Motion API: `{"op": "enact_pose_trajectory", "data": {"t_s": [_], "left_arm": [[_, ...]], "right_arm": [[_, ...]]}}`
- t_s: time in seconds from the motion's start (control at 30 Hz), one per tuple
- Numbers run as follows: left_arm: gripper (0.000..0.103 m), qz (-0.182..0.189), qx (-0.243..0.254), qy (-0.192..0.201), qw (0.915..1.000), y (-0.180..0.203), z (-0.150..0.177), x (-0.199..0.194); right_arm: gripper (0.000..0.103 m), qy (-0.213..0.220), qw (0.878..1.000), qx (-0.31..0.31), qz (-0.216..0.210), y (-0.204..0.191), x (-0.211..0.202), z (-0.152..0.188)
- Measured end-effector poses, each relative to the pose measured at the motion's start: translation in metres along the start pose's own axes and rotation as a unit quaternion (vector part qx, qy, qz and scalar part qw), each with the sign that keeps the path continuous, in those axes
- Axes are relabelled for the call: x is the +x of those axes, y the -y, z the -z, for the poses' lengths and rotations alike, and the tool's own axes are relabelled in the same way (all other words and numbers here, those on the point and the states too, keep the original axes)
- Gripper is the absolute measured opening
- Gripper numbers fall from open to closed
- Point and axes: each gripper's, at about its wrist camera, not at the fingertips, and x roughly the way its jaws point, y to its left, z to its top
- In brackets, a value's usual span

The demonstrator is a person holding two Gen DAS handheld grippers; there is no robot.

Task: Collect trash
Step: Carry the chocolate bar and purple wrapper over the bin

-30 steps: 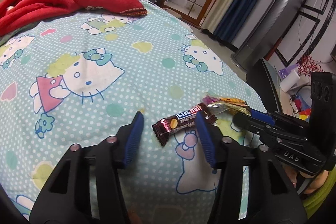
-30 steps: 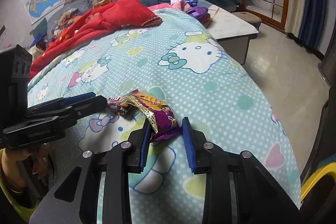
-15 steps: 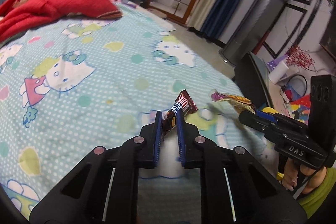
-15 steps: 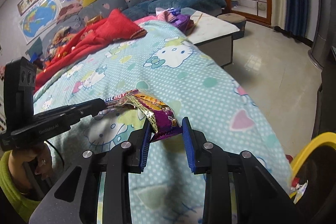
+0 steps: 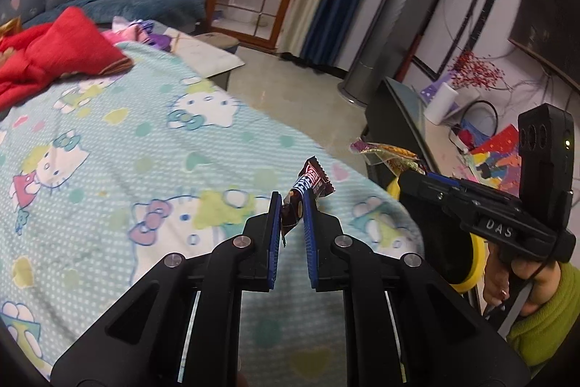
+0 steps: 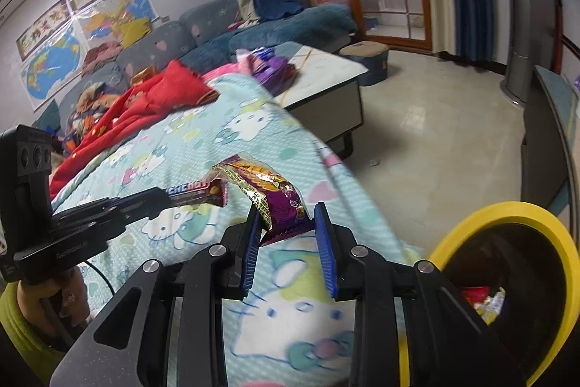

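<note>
One cartoon-print bedsheet (image 5: 108, 147), tiled floor (image 6: 435, 140).

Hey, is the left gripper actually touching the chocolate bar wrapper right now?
Touching. In the left wrist view the left gripper has both blue pads pressed against the chocolate bar wrapper, which sticks up between them, lifted clear of the bedsheet.

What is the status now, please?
Left tool shut on brown candy bar wrapper. Right tool shut on purple-and-gold snack wrapper. Yellow-rimmed black bin beside right tool; path clear.
</note>
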Motion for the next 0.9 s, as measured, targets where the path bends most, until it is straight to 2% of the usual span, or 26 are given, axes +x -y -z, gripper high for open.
{"op": "enact_pose_trajectory", "data": {"t_s": [0.63,0.9], "left_arm": [[0.007,0.053,0.065,0.011,0.9964,0.081,0.002,-0.002],[0.007,0.074,0.092,0.009,0.9930,0.117,0.009,0.005]], "right_arm": [[0.028,0.050,0.994,0.062,0.075,0.071,-0.071,0.024],[0.028,0.070,0.986,0.073,0.128,0.098,-0.096,0.039]]}}
